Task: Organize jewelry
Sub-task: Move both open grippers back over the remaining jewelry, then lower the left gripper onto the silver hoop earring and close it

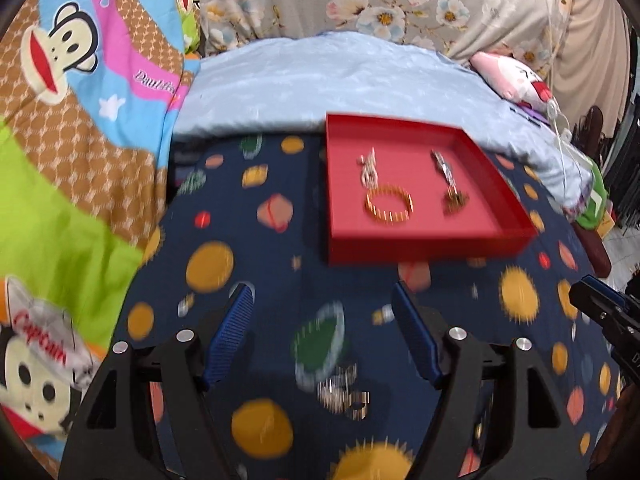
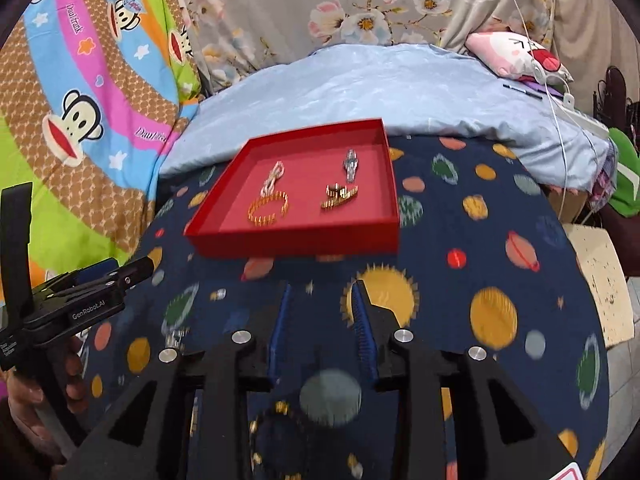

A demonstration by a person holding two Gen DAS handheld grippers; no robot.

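Both grippers are held back from the red tray, angled down over the planet-print cloth, probably so the whole layout can be taken in between picks. The left gripper is spread wide with nothing between its blue pads, and the right gripper is parted more narrowly, also with nothing in it, so no piece is being carried at the moment. Ahead of the left gripper and off to its right the tray is parked with its near wall close to the tips; from the right gripper it sits ahead and a bit to the left. Four pieces can be counted inside: a gold bracelet laid as a ring, a pale beaded piece just beyond it and touching or nearly so, a silver watch-like piece, and a small gold tangle at its near end. They look sorted into two columns, which would explain the gap down the middle of the tray. One more silvery item is left on the cloth, low between the left gripper's arms, too smeared to be named; in the right view a glint by the left finger may be the same thing. That one is judged to be the next pick, though it can't be called for sure
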